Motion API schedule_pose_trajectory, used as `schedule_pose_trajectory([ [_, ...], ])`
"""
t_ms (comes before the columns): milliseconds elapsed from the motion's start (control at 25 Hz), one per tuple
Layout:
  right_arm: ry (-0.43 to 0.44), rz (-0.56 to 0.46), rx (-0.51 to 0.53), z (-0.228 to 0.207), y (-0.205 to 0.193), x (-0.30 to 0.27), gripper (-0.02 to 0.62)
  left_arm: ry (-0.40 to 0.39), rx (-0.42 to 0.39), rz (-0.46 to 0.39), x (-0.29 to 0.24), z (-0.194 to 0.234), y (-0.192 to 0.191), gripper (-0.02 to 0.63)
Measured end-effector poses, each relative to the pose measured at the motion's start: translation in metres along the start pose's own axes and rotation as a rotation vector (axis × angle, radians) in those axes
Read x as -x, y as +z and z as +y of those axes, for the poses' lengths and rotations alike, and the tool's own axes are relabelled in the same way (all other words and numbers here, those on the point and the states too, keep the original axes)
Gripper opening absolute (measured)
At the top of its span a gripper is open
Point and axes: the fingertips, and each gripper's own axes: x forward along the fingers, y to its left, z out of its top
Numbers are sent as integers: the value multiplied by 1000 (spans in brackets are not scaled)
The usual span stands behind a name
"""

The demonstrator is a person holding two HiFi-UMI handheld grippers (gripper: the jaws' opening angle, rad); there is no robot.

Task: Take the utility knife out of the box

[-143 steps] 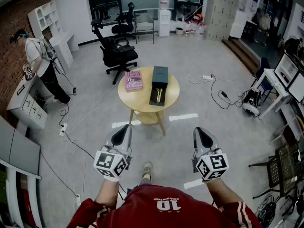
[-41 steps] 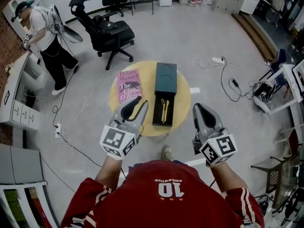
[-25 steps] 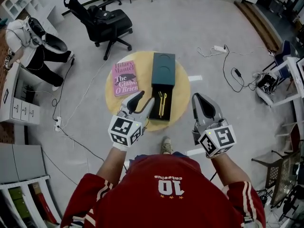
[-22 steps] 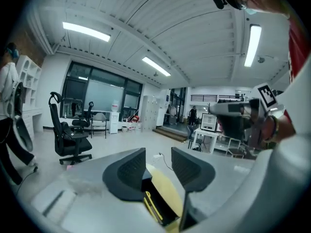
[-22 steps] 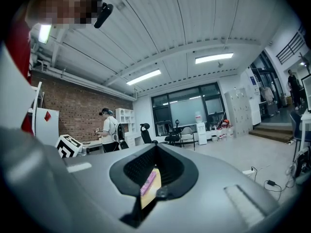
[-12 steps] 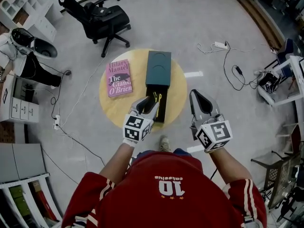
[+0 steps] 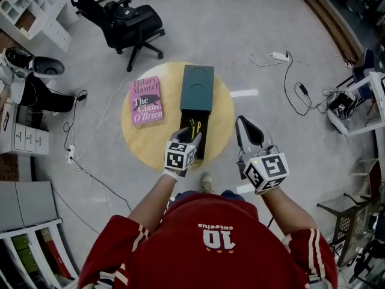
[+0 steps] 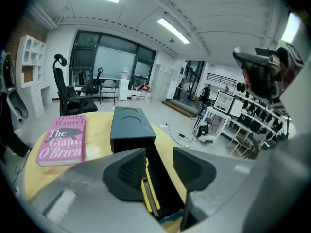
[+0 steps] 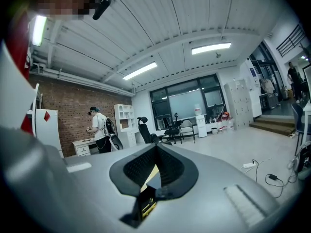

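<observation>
**Left tongs [image 7: 192,137] open over the knife [image 7: 194,125] in the box [image 7: 197,88]**

Head view: a round tabletop [image 7: 135,140] carries a pink book [image 7: 146,100] on its left and a dark green box in the middle. The box's black tray [image 7: 203,138] is slid out toward the person, and the yellow knife lies in it lengthwise. The left tongs reach down to the near end of the tray, just short of the knife. The right tongs [image 7: 248,125] hang off the tabletop's right edge, well apart from the box. An office chair [image 7: 126,23] stands on the floor beyond.

Left gripper view: the jaws stand wide apart and have just been opening. The knife lies in the tray in the gap between them, close by the left pad, and neither pad presses on it. The box sleeve and the book lie beyond.

Right gripper view: the jaws are closed together with nothing gripped. They point level across the room, where a person [image 9: 99,130] stands by a brick wall.
</observation>
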Motion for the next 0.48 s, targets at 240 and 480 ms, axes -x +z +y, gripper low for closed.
schedule_pose_trajectory([
  [240, 6, -5, -16, 1, 2, -2, 2, 13, 13, 115, -37, 9, -29, 187],
  [480, -1, -7, -25, -5, 4, 3, 2, 67, 71, 191, -63, 22, -49, 187],
])
